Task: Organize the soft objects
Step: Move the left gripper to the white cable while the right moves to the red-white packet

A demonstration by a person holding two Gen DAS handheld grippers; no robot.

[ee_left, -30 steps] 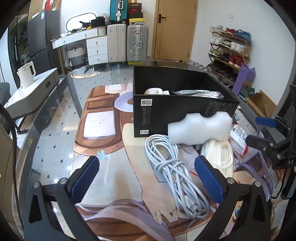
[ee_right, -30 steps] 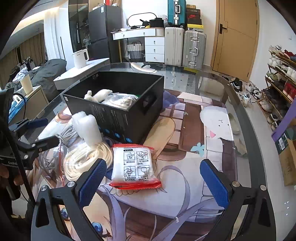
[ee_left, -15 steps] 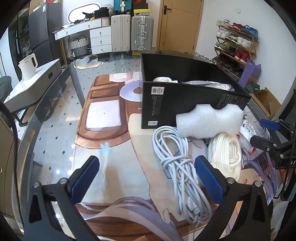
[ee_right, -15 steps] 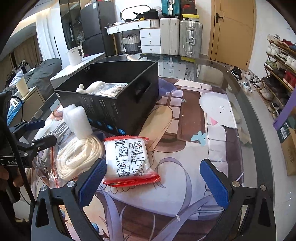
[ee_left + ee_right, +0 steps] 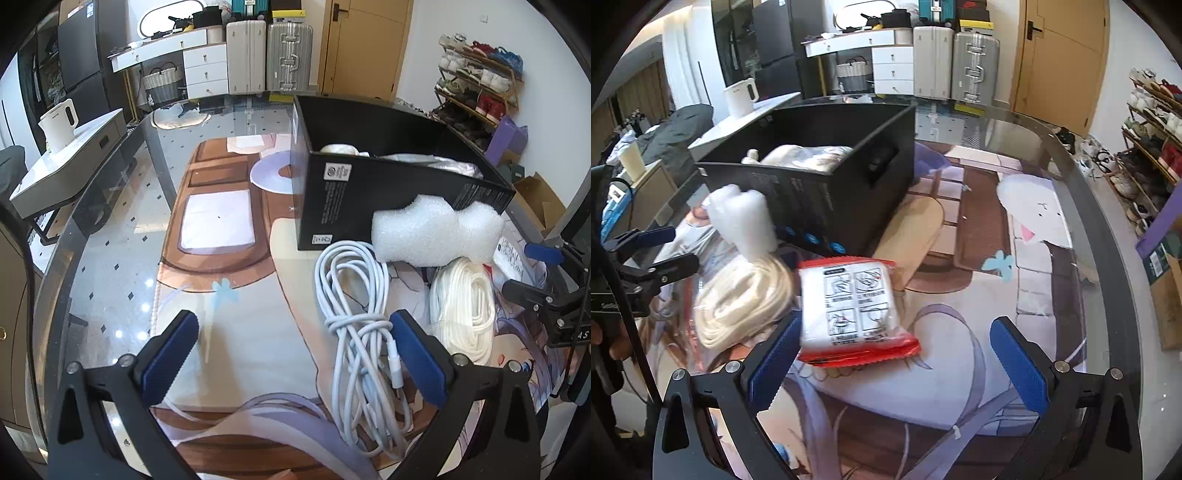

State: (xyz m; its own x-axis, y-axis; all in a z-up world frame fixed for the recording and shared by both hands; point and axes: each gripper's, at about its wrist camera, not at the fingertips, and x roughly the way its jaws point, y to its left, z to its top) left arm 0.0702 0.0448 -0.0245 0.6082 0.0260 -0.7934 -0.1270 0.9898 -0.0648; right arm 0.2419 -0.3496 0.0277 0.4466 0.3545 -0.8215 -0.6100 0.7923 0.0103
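Observation:
A black box (image 5: 388, 192) stands on the glass table and holds white soft items (image 5: 809, 157). In front of it lie a white foam block (image 5: 432, 236), a coiled white cable (image 5: 358, 317) and a white rope bundle (image 5: 463, 306). My left gripper (image 5: 291, 354) is open, with the cable beside its right finger. My right gripper (image 5: 897, 362) is open, low over the table, with a red-edged white packet (image 5: 853, 314) lying just ahead of its left finger. The foam (image 5: 742, 218) and rope (image 5: 742, 299) lie left of the packet.
A printed mat (image 5: 236, 295) covers the round glass table (image 5: 1071, 155). Each gripper shows at the edge of the other's view (image 5: 546, 295) (image 5: 646, 258). Suitcases, drawers, a shoe rack and a side table with a kettle stand beyond the table.
Both grippers have moved forward and lower towards the objects. The cable and the packet now lie closer to the fingers. Nothing has been picked up.

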